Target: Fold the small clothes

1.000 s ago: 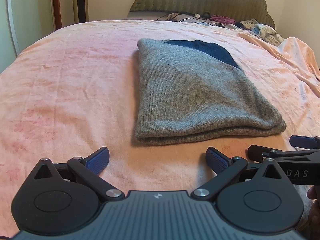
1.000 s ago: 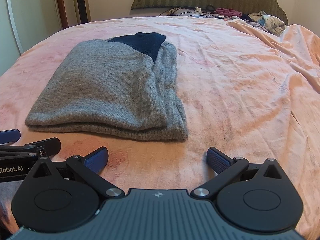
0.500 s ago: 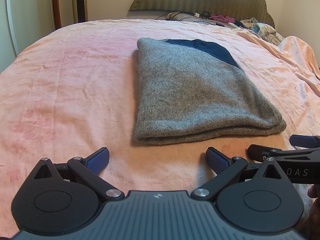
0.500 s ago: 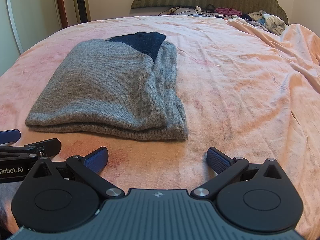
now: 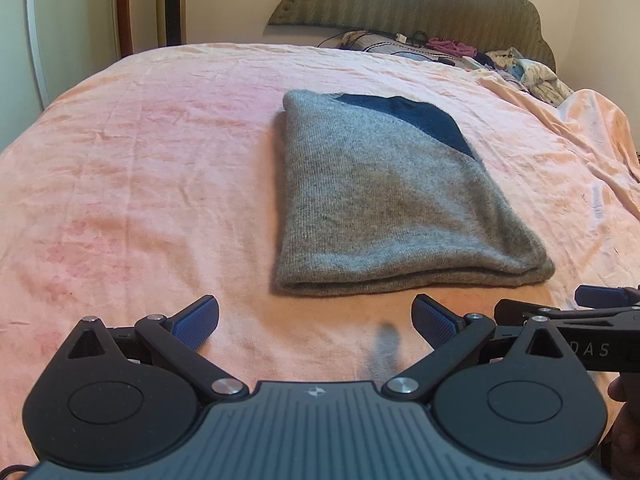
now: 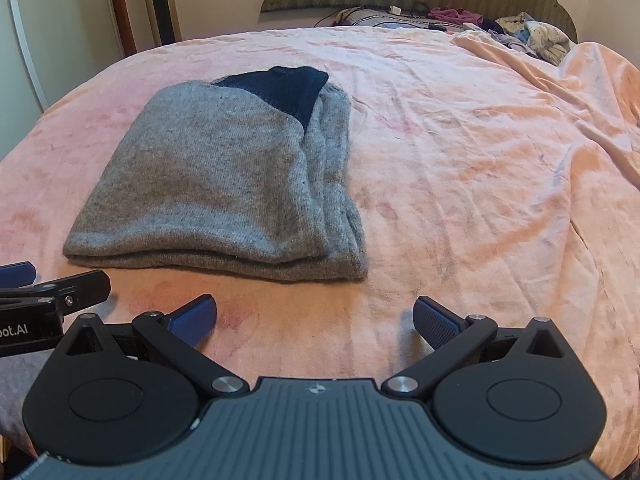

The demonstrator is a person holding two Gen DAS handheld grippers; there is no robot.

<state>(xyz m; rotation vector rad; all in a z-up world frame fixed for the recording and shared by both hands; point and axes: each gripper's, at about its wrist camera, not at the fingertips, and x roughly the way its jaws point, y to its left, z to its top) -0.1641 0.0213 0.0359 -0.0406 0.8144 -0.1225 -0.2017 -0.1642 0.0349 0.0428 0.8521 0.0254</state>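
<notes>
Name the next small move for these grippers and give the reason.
Probably hold both back: the grey sweater already lies folded in layers on the pink bedspread, and the left gripper and right gripper are open and empty, short of its near edge.

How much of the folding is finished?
The grey knitted sweater with a dark blue patch already lies folded in layers on the pink bedsheet. Both the left claw and the right claw are open and empty. More unfolded clothes wait by the headboard.

Folded sweater (image 5: pixel 384 200) on bed (image 5: pixel 140 168), clothes pile (image 5: pixel 520 68) apparently behind it.
</notes>
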